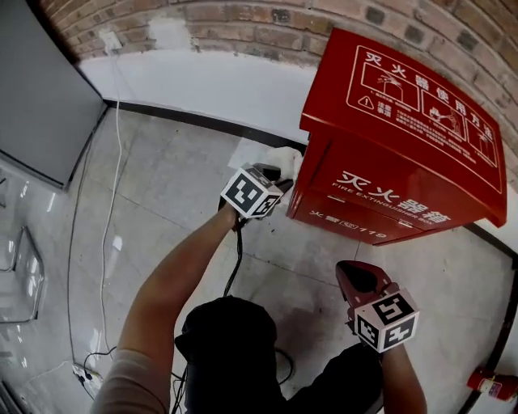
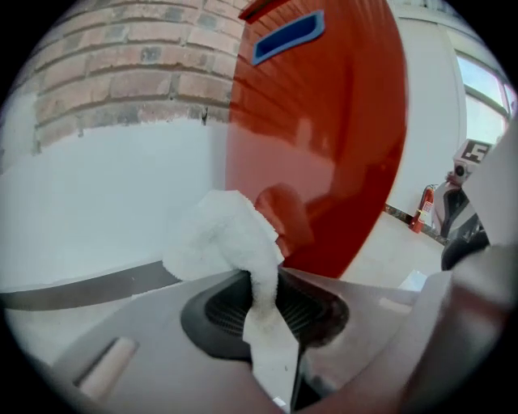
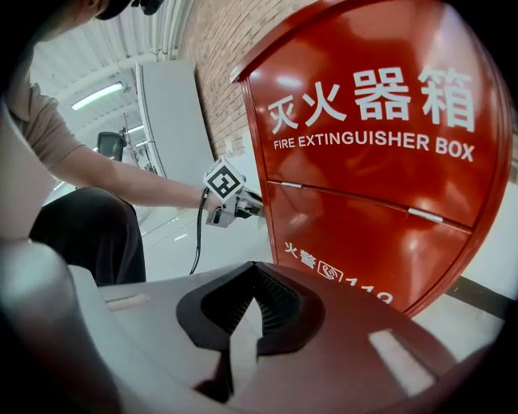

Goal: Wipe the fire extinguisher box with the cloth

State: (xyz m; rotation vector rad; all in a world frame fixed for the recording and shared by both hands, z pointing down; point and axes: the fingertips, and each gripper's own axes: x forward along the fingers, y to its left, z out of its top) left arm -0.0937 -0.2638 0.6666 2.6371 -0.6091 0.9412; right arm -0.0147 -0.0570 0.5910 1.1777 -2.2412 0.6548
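**A:** What's in front of the person?

**B:** A red fire extinguisher box (image 1: pixel 388 162) stands upright on the floor (image 1: pixel 178 186) with its back against the brick wall (image 1: pixel 243 24). There's no table here, so I'll place things by the wall and floor. The lettered front faces the person and the sloped lid is on top.

**A:** And the cloth?

**B:** The white cloth (image 1: pixel 285 159) is pinched in the left gripper (image 1: pixel 275 176). Its jaws are closed on a thin fold, and the rest bunches out past the tips. It's held low at the box's left side panel, close to the wall.

**A:** Is it touching the box?

**B:** It's right beside the panel, maybe against it. I can't tell whether it's pressing.

**A:** Which way is the box from that gripper?

**B:** To the person's right. The side panel runs from the front edge back to the wall and rises straight up. I'd guess a wipe there goes up and down, or front to back.

**A:** What about the other hand?

**B:** The right gripper (image 1: pixel 356 279) has its jaws together with nothing between them. It's pointed at the lower front of the box, a little way off. The left one is nearer the box, and it has the cloth.
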